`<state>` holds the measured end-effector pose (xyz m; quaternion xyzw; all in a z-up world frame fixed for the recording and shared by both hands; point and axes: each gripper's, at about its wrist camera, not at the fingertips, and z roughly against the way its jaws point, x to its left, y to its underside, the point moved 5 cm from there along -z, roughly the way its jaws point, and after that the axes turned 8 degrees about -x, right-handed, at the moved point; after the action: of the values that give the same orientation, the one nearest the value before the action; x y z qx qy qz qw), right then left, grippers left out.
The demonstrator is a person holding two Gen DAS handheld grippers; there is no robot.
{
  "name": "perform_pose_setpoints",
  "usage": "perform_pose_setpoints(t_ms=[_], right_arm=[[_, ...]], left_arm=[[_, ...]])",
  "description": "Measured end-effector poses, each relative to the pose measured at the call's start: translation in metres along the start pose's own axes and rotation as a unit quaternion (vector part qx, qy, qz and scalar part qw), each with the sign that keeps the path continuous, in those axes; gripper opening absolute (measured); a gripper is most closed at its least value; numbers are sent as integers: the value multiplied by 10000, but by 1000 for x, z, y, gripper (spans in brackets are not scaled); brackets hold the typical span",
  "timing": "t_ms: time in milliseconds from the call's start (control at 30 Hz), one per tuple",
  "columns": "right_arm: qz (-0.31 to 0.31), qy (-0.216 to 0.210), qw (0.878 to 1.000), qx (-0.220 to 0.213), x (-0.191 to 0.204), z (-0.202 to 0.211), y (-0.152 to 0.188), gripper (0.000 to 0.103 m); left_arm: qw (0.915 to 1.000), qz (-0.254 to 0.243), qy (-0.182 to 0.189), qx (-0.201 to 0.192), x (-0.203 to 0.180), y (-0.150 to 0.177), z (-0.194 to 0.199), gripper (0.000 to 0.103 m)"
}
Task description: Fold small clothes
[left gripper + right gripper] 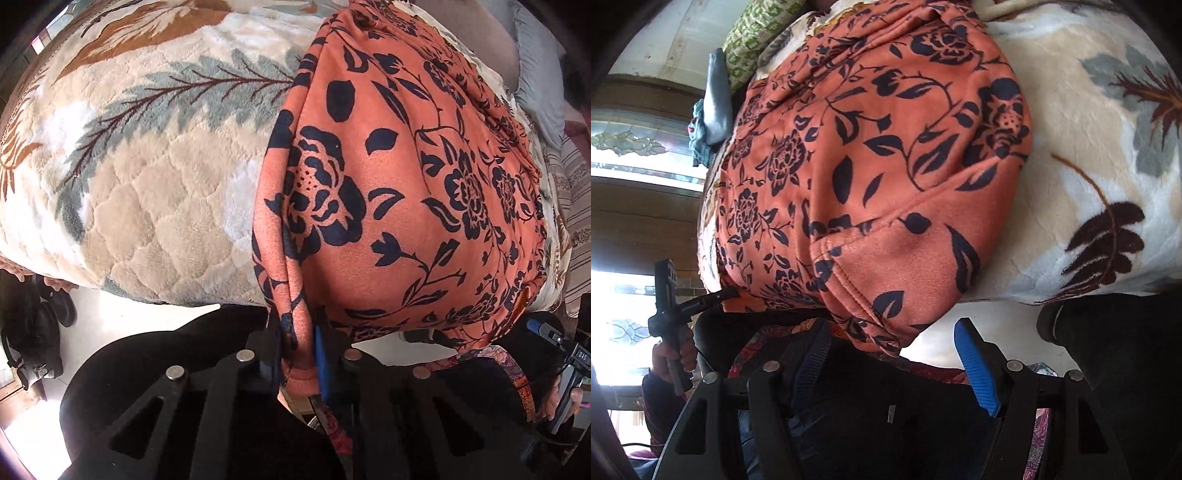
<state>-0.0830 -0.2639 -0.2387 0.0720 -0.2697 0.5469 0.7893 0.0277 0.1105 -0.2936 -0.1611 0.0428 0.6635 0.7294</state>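
An orange garment (399, 177) printed with dark navy flowers and leaves lies on a plush blanket (147, 158) that covers a bed. The blanket is cream and beige with grey-green fern leaves and rust-brown foliage. The garment hangs over the near edge of the bed toward both cameras.

In the left wrist view, the left gripper (301, 354) has its fingers pressed narrowly together on a bunched, hemmed edge of the garment, which runs down between them; a blue finger pad (320, 365) shows just right of the pinched fabric. From that pinch the cloth rises in a fold and spreads out across the blanket. At the lower right of this view the right gripper (554, 339) appears just beside the garment's lower corner, with a hand on its handle below.

In the right wrist view, the right gripper (892, 358) has its fingers spread wide, with the blue pads (977, 373) well apart. The garment's stitched hem (849, 288) droops just above and between them, but whether either pad touches the fabric cannot be told. At the left of this view the left gripper (713, 297) reaches to the garment's far corner, held by the person's left hand (674, 356).

A green patterned pillow (757, 33) and a grey cushion (718, 99) lie beyond the garment at the head of the bed. Dark shoes (40, 325) stand on the pale floor (114, 317) beside the bed.
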Motion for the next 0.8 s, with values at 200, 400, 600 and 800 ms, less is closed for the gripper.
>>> perform_pose_setpoints(t_ms=[200, 400, 600, 800], right_arm=[[508, 404, 9974, -316, 27, 11, -21, 74], [1546, 1328, 9784, -349, 62, -18, -18, 75], [2498, 2399, 9371, -446, 60, -54, -13, 74], [1575, 1699, 9720, -396, 23, -17, -32, 24]], left_arm=[[9990, -183, 370, -179, -20, -4, 14, 10], [9997, 83, 212, -91, -12, -6, 11, 32], [9997, 150, 105, -146, -12, -12, 2, 44], [9994, 244, 150, -209, -4, -18, -1, 13]])
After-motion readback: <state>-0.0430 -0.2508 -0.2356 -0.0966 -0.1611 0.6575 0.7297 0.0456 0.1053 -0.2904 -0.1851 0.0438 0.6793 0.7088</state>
